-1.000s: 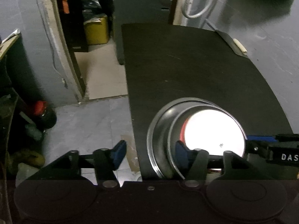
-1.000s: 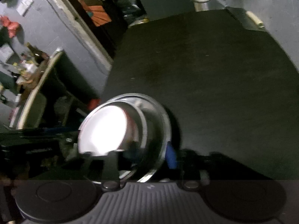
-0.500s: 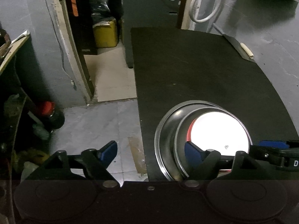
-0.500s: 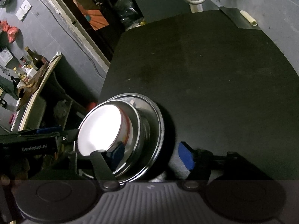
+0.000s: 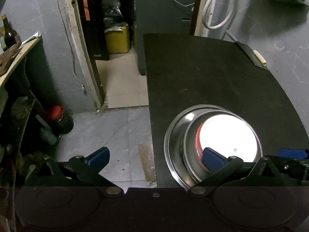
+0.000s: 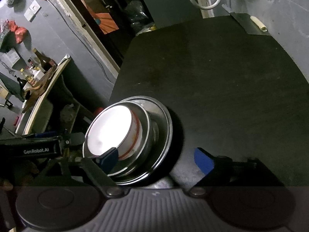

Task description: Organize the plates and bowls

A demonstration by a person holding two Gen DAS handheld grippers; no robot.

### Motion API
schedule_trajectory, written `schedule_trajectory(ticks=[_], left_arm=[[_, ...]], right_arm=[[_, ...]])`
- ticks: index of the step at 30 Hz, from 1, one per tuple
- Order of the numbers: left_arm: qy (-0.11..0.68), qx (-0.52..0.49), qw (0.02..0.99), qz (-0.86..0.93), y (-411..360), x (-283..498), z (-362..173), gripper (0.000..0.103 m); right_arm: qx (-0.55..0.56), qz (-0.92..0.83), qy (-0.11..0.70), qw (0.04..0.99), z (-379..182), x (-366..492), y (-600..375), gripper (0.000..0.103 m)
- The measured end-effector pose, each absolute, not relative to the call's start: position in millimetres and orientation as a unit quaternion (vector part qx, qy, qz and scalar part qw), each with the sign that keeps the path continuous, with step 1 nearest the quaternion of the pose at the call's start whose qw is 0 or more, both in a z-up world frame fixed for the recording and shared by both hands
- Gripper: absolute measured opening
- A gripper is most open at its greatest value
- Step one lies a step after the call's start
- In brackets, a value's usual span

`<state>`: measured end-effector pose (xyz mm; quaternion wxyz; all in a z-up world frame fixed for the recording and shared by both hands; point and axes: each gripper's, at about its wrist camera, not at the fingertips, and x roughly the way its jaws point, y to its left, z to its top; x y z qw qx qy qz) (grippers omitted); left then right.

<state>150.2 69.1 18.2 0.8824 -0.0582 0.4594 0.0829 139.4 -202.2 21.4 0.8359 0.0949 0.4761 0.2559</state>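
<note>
Left wrist view shows the left gripper (image 5: 155, 155) tilted down, jaws opening wide and gripping nothing, beside a shiny round steel plate (image 5: 171, 147) on the matte black table (image 5: 202, 73), carrying a steel bowl (image 5: 188, 141) and glaring white bowl (image 5: 227, 135); the right gripper (image 6: 155, 157) likewise opens, straddling the plate's edge.

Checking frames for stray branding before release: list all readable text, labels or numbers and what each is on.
"GenRobot.AI": white lettering on the black body of the left hand-held gripper, seen in the right wrist view.
Small dark mark inside the white bowl: too small to read.
Labels on the bottles on the shelf: too small to read.
Papers on the wall: blurred, unreadable.
Nothing else legible.
</note>
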Motion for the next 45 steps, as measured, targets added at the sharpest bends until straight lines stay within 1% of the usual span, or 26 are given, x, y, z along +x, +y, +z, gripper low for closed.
schedule_trajectory(ticks=[2, 5, 15, 21, 29, 37, 45], left_arm=[[0.459, -0.060, 0.882, 0.086, 68, 149, 19, 0.102], [0.457, -0.066, 0.882, 0.089, 66, 145, 20, 0.102], [0.442, -0.080, 0.885, 0.123, 56, 128, 26, 0.102], [0.415, -0.103, 0.893, 0.144, 50, 103, 32, 0.102], [0.381, -0.131, 0.904, 0.143, 46, 73, 33, 0.102], [0.349, -0.119, 0.923, 0.110, 50, 50, 38, 0.102], [0.325, -0.060, 0.938, 0.100, 65, 19, 44, 0.102]], right_arm=[[0.096, 0.257, 0.471, 0.838, 23, 137, -205, 0.099], [0.093, 0.260, 0.460, 0.844, 26, 133, -211, 0.103], [0.084, 0.275, 0.425, 0.858, 35, 122, -224, 0.103], [0.079, 0.281, 0.382, 0.877, 43, 108, -228, 0.103], [0.076, 0.271, 0.362, 0.889, 49, 90, -228, 0.103], [0.071, 0.238, 0.342, 0.906, 57, 64, -220, 0.103], [0.063, 0.176, 0.354, 0.916, 51, 26, -199, 0.103]])
